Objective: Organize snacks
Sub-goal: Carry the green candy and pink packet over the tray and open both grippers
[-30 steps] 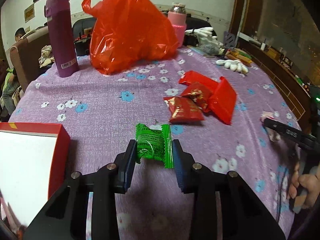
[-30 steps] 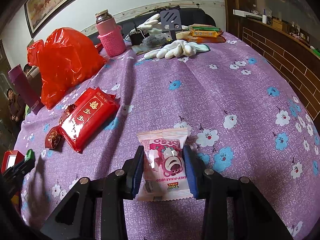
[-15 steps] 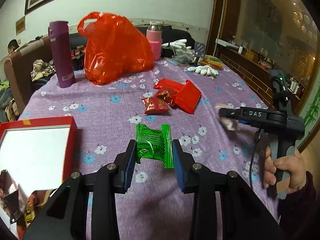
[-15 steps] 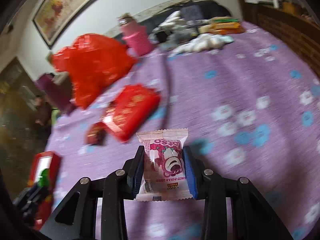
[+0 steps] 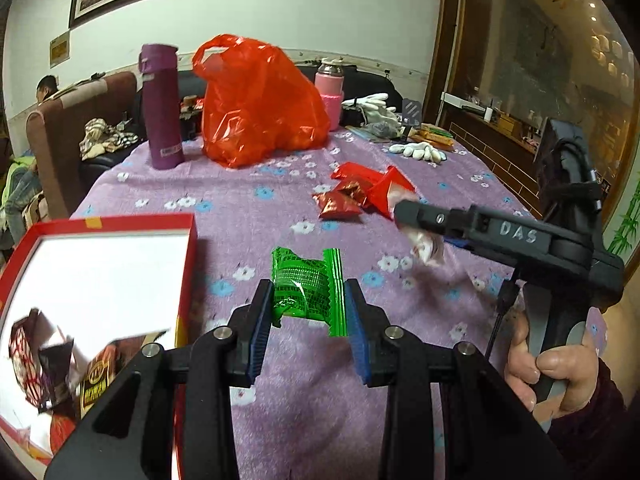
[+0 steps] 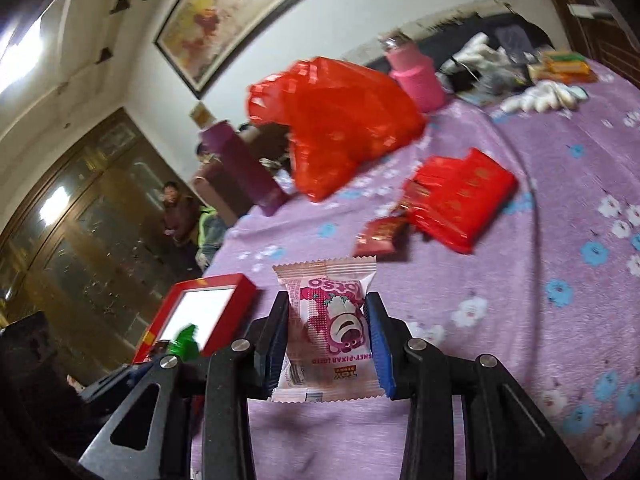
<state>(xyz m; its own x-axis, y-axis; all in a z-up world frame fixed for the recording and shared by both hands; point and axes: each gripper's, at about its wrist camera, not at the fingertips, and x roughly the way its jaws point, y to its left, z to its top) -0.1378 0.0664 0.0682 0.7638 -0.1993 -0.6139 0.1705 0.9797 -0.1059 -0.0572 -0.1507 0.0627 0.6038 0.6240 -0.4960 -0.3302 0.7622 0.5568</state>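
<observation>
Snacks in transit toward red box, both grips loaded.

Left hand-held gripper: jaws partly closed, clamped on green packet, clear of the surface, just right of the box's right wall. Right hand-held gripper: jaws partly closed, clamped on pink packet. Change: a second ago both were low over mid-surface; both have since lifted and swung toward the box at the near left corner, which now shows in both views. Judgement: pick-ups done, drop-in next. Remaining: red packets mid-surface; several snacks already in the box.
</observation>
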